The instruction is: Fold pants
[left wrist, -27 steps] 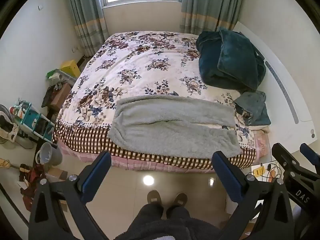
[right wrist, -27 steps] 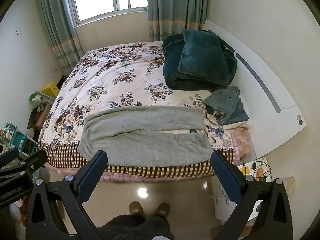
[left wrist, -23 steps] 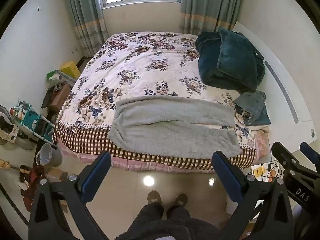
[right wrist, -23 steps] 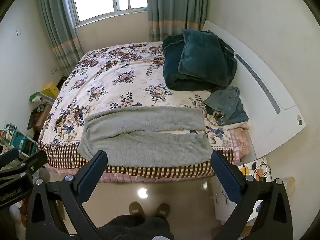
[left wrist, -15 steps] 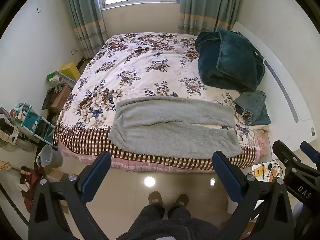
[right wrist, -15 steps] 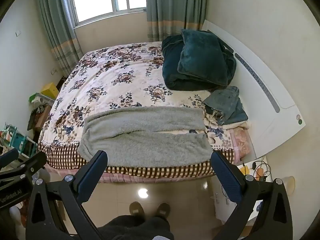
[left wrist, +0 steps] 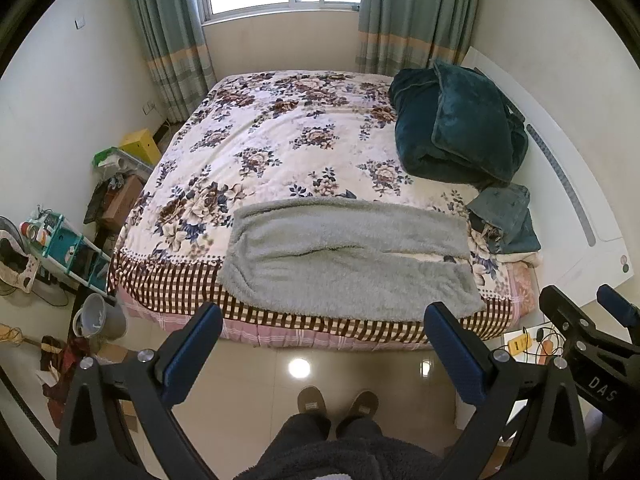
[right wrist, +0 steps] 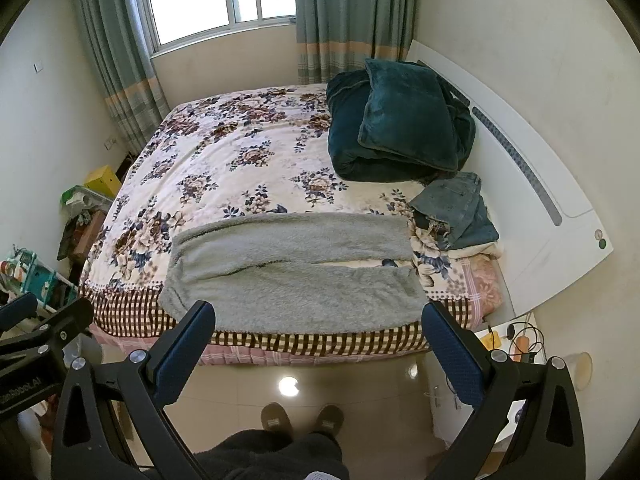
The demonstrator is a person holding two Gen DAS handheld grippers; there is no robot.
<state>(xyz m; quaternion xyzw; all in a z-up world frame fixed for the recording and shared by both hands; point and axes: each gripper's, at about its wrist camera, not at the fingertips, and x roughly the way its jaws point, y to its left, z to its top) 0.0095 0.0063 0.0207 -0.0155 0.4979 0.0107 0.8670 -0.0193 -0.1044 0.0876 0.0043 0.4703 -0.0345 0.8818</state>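
Two tools, left tool (left wrist: 322, 330) spread wide, right tool (right wrist: 318, 328) likewise, both empty, above grey pants (left wrist: 348, 264)

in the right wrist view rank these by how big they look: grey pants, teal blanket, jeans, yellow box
1. grey pants, though nearest the camera
2. teal blanket
3. jeans
4. yellow box, also farthest off

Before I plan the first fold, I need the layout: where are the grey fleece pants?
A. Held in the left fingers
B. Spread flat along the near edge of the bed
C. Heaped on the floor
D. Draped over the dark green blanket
B: the grey fleece pants lie spread flat along the near edge of the bed, both legs side by side.
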